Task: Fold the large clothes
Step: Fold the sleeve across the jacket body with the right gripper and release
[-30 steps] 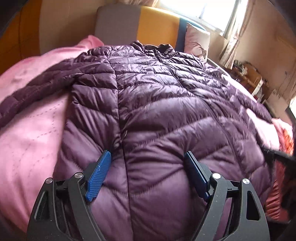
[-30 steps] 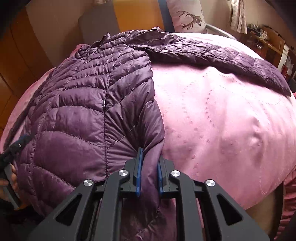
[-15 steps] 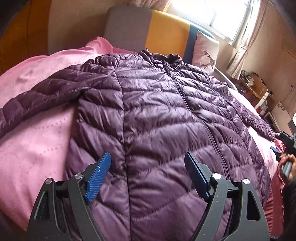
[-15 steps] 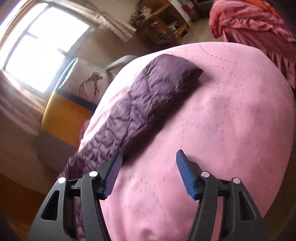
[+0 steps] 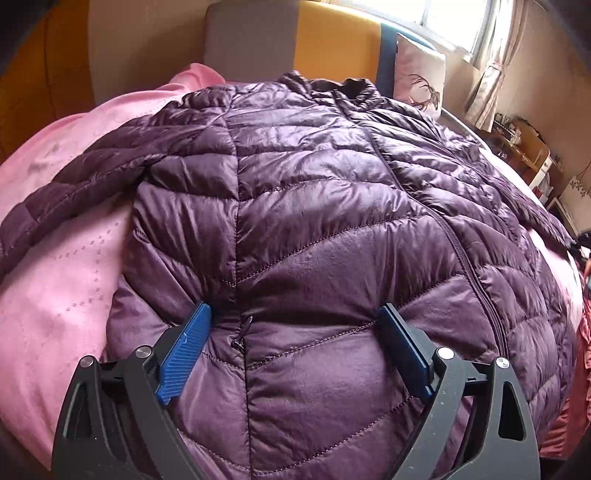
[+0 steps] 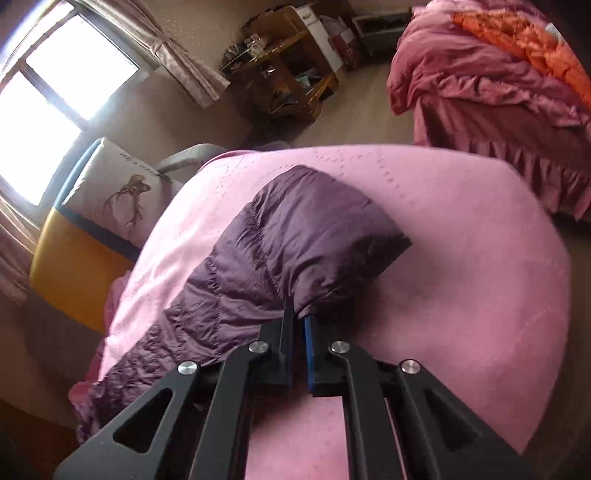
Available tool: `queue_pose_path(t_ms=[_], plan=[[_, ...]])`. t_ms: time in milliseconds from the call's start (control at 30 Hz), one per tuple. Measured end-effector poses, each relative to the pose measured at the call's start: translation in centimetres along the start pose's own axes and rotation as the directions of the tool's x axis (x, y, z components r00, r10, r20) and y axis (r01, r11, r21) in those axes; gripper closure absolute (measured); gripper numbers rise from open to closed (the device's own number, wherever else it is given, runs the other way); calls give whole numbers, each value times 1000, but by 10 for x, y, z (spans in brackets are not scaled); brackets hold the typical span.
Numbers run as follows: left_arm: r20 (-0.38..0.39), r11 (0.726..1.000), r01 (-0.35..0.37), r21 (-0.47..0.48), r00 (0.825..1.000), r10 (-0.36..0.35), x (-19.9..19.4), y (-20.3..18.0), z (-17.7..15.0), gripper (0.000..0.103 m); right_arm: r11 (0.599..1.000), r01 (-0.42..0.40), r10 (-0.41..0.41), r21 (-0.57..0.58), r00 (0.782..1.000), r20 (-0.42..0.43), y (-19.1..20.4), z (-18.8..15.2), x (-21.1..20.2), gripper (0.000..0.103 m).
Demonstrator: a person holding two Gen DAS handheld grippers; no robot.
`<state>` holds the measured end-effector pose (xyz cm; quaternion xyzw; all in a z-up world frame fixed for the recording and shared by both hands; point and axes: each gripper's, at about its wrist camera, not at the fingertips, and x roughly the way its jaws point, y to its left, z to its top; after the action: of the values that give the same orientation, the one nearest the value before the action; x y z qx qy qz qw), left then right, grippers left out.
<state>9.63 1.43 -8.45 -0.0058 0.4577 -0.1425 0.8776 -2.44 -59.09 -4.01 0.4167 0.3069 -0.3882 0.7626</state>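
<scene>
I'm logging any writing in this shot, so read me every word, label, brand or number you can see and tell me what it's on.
Pillow: a line of cursive script above the deer drawing, too small and blurred to read.
Boxes by the wooden shelf: any print is too blurred to read.
Purple jacket, pink bedspread: no text visible.

Right gripper [image 6: 298, 314] pinches purple jacket sleeve [image 6: 295, 236]; pink bedspread [image 6: 461, 277] beneath.

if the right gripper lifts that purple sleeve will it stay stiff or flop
Probably flop: the quilted sleeve already sags and creases around the right gripper shut on its edge. Its puffy fill suggests it is light. The shiny shell looks slippery, so it may slide out.
</scene>
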Motion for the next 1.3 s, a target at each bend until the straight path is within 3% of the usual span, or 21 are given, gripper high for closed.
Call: queue_pose_path(t_ms=[133,300,400,567,700,767,833,900,1000,1100,1300], plan=[[-2,1000,-15,-26,1000,15,2,4,0,13,991,117,-116,-61,993,19,-23,-16,-2,100],[-18,999,4,-51,1000,-5,-6,10,9,12,992,75,-75,-98,997,7,-16,-19,-11,94],[21,998,31,-47,999,-30,-17,8,19,12,999,-38,38,-25,999,-20,-27,-18,-22,49],[110,999,49,24,993,-51,-30,2,35,11,988,-154,155,18,987,-46,-31,-22,-30,33],[70,997,70,45,995,-73,-17,-3,40,11,980,-164,171,115,984,-58,-35,-11,-14,37],[16,997,71,41,997,-71,-5,-2,40,9,977,-142,153,157,986,-61,-37,-4,-7,54],[-6,997,80,24,997,-80,0,-1,36,4,986,-105,116,133,990,-77,-31,3,-1,87],[12,997,74,17,997,-74,-1,0,33,4,994,-89,94,68,993,-73,-17,7,-5,90],[16,998,65,20,998,-65,-1,-2,31,4,984,-75,73,-161,997,-20,28,0,-26,93],[30,998,56,20,998,-57,-1,-4,30,4,917,-96,107,-387,994,7,83,-24,-46,93],[62,996,82,-27,995,-81,-5,4,30,4,795,-192,193,-576,979,-60,160,-86,-58,93]])
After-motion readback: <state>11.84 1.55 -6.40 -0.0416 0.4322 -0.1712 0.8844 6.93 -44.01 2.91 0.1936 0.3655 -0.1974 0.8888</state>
